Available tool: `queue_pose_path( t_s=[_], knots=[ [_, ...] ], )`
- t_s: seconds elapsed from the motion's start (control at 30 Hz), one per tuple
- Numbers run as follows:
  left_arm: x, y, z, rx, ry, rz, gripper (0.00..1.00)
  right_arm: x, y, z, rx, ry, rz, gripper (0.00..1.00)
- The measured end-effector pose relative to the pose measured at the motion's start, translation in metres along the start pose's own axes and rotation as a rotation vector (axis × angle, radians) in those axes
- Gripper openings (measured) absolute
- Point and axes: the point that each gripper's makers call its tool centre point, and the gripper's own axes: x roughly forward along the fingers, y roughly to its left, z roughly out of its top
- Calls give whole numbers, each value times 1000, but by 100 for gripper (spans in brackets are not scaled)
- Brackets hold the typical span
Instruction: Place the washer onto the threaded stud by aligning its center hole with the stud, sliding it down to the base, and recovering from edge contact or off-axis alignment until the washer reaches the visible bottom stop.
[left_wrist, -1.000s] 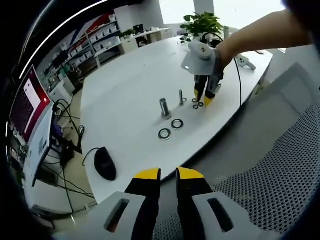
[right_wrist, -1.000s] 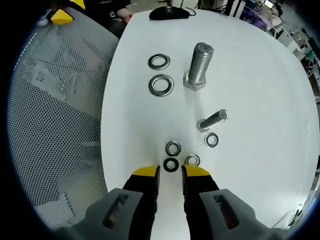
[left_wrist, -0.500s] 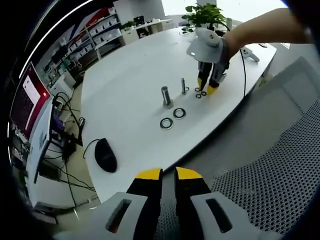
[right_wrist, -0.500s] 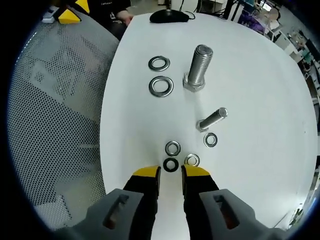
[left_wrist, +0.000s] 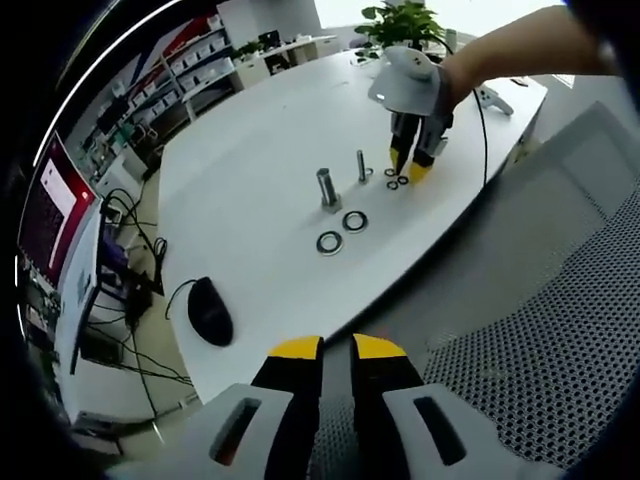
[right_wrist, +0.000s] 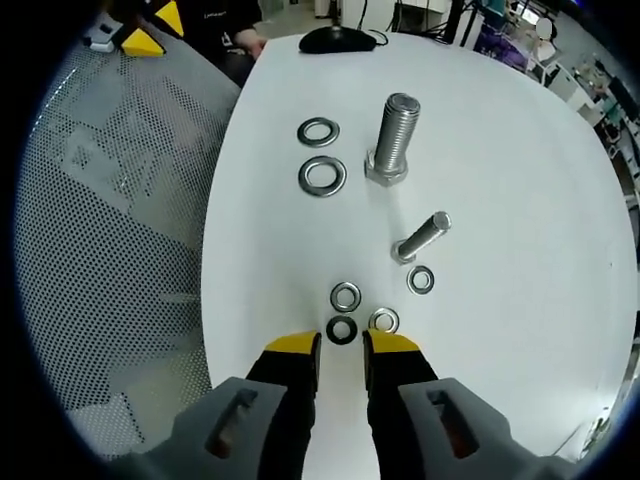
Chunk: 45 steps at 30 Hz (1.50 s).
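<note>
My right gripper (right_wrist: 341, 348) hovers low over the white table (right_wrist: 520, 180), its yellow-tipped jaws a narrow gap apart with nothing between them. A small black washer (right_wrist: 342, 329) lies just ahead of the tips. Three small silver washers (right_wrist: 346, 296) (right_wrist: 383, 320) (right_wrist: 421, 279) lie around it. Beyond them stands a thin threaded stud (right_wrist: 420, 238). A thick bolt (right_wrist: 392, 138) stands farther off, with two large washers (right_wrist: 323, 175) (right_wrist: 318, 131) beside it. My left gripper (left_wrist: 337, 350) hangs off the table over a mesh chair (left_wrist: 540, 340), jaws close together and empty. From there I see the right gripper (left_wrist: 411, 168) above the small washers (left_wrist: 397, 182).
A black mouse (right_wrist: 338, 38) lies at the table's far edge, its cable trailing off. The mesh chair (right_wrist: 110, 200) borders the table on the left of the right gripper view. In the left gripper view, a plant (left_wrist: 405, 20) and shelves stand past the table, and a monitor (left_wrist: 55, 200) glows at left.
The right gripper has stayed over the small washers, with hardly any shift. The left gripper's camera has drifted a little; nothing on the table has moved.
</note>
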Motion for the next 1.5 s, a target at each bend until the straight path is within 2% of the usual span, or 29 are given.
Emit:
queue_pose_path(
  t_s=[0.07,0.2,0.37,0.6,0.93,1.5],
  knots=[
    [1,0,0,0,1,-1,8,1,0,3,32,-19,-8,20],
    [2,0,0,0,3,-1,8,1,1,4,12,-21,-22,20],
    [1,1,0,-8,3,3,9,1,0,4,27,-30,-24,19],
    [3,2,0,-12,4,5,9,1,0,3,0,-14,-33,15],
    [2,2,0,-16,5,7,9,0,-1,4,22,-7,-20,13],
    [2,2,0,-25,7,12,9,-33,-6,22,-3,0,17,13]
  ],
)
